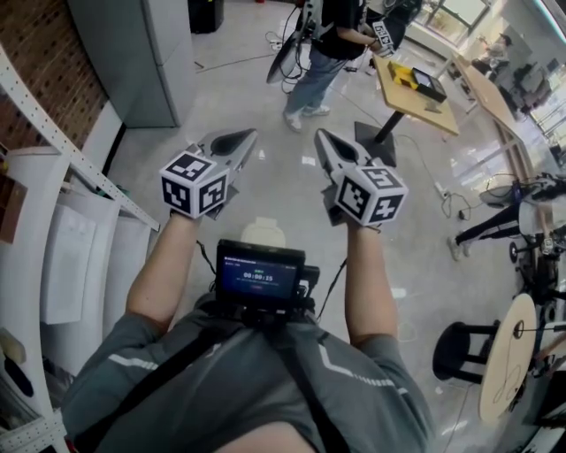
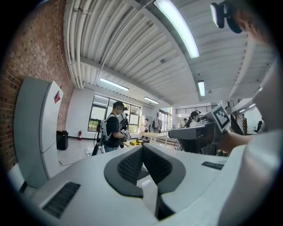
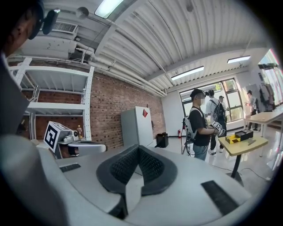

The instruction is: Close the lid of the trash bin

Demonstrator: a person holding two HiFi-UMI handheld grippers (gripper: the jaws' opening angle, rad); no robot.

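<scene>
No trash bin with a lid that I can make out stands near me. A small black bin-like box (image 1: 205, 13) sits on the floor by the grey cabinet, far ahead; it also shows in the left gripper view (image 2: 62, 140) and the right gripper view (image 3: 162, 140). Both grippers are held up in the air side by side, pointing forward. The left gripper (image 1: 248, 137) (image 2: 141, 148) is shut with nothing in it. The right gripper (image 1: 323, 137) (image 3: 138, 148) is shut and empty too. Each gripper shows in the other's view, the right gripper (image 2: 194, 132) and the left gripper (image 3: 79, 148).
A grey cabinet (image 1: 146, 53) and a white shelf rack (image 1: 53, 177) line the brick wall at left. A person (image 1: 327, 44) stands ahead beside a wooden table (image 1: 416, 88). A black stool (image 1: 464, 349) and a round wooden table (image 1: 504, 354) are at right.
</scene>
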